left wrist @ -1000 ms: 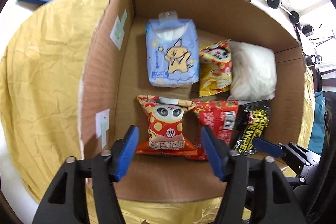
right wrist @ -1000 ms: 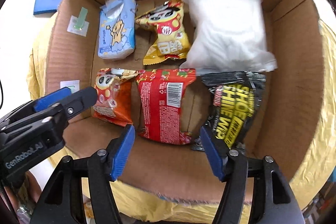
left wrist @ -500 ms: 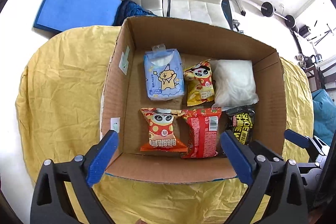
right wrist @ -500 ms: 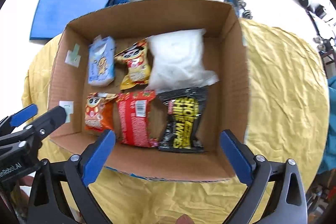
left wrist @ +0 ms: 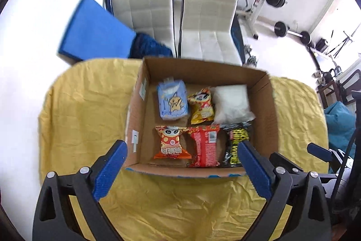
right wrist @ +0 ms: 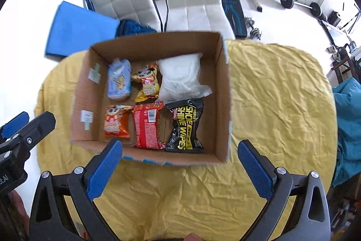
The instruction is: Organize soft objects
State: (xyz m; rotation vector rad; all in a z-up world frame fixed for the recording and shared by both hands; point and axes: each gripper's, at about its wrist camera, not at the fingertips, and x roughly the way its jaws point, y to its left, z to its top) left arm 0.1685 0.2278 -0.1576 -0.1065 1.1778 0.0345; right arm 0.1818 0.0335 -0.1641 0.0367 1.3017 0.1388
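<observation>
A cardboard box (left wrist: 264,110) (right wrist: 222,92) stands on a yellow cloth and holds several soft packs in two rows. At the back lie a blue tissue pack (left wrist: 172,103) (right wrist: 119,80), a yellow snack bag (left wrist: 201,106) (right wrist: 146,83) and a white bag (left wrist: 232,103) (right wrist: 180,78). In front lie an orange snack bag (left wrist: 171,143) (right wrist: 116,121), a red packet (left wrist: 205,146) (right wrist: 147,125) and a black shoe-wipes pack (left wrist: 235,146) (right wrist: 186,125). My left gripper (left wrist: 181,146) and right gripper (right wrist: 180,146) hang high above the box's near side, both open and empty.
The yellow cloth (right wrist: 277,101) covers a round table, with bare cloth to the box's right and front. Behind it are two white chairs (left wrist: 209,22), a blue mat (left wrist: 92,31) and gym weights (right wrist: 300,3). A teal cushion (right wrist: 347,119) sits at the right.
Both grippers opened wide and rose up and back out of the box, so the whole box and table show now. The packs lie as before.
</observation>
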